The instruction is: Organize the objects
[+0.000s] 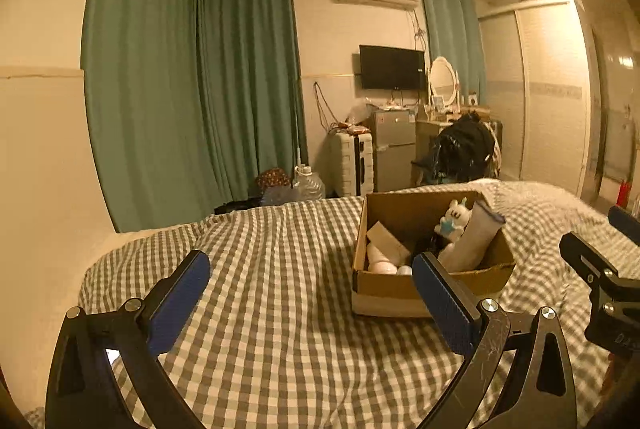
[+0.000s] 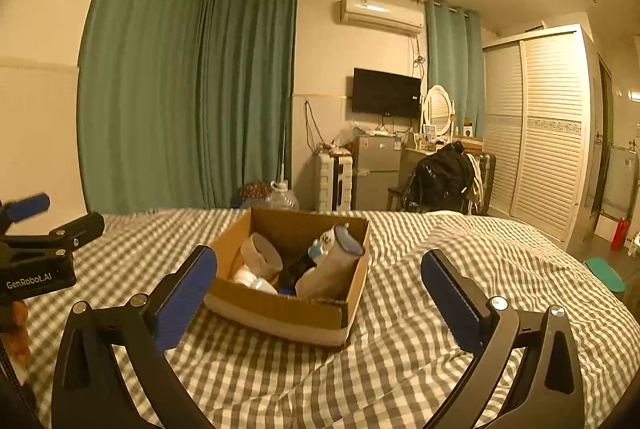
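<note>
We see a wide bed covered in a grey-and-white checked sheet, and on it an open brown cardboard box standing upright with its mouth facing up. In the right wrist view the box sits cornerwise, its near wall slanting down toward the right.

Inside the box, a grey sock-like fabric tube with a dark blue rim leans against the right-hand wall, its long axis tilted with the rimmed end up and pointing away from us. A beige cardboard roll lies tilted on the left side, open end up and toward the back. Between them stands a small white plush toy with light blue trim. Pale rounded items lie at the near-left corner; we cannot tell what they are.

Our left claw hovers level above the sheet, blue pads spread wide and gripping nothing; the box lies ahead and to its right, the near corner just behind its right finger. Our right claw is likewise spread wide and carrying nothing, held above the bed with the box directly ahead, between its fingers and nearer the left one.
</note>
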A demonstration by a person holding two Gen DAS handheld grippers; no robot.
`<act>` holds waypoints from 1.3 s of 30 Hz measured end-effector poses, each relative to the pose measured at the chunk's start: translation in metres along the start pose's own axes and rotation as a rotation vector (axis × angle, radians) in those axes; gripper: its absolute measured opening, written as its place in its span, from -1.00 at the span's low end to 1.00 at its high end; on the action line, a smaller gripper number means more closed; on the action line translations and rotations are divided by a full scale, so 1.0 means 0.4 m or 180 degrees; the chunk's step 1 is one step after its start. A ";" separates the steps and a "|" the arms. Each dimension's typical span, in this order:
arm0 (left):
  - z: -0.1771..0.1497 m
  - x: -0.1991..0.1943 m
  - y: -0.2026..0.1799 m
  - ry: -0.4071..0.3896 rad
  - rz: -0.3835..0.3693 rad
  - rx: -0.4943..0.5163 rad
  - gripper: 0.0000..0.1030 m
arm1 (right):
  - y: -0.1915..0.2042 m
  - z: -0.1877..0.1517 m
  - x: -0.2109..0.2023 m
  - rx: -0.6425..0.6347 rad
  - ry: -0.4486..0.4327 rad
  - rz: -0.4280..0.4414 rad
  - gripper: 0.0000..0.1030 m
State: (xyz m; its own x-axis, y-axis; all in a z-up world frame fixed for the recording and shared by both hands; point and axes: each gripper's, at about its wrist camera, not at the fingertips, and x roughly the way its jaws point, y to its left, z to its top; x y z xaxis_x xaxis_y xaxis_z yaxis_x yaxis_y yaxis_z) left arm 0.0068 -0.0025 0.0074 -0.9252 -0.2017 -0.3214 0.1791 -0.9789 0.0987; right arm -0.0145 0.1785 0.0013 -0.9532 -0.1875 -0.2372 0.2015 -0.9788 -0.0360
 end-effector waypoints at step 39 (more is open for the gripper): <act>-0.025 0.024 -0.028 0.0230 -0.0072 0.0067 1.00 | -0.023 -0.017 0.011 0.0188 0.0149 -0.0035 0.99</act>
State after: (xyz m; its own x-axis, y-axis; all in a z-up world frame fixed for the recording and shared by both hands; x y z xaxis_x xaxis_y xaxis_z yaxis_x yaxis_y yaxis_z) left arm -0.0009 0.0062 -0.0064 -0.9022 -0.1822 -0.3908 0.1507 -0.9824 0.1102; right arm -0.0191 0.1872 -0.0061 -0.9434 -0.1739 -0.2824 0.1760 -0.9842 0.0182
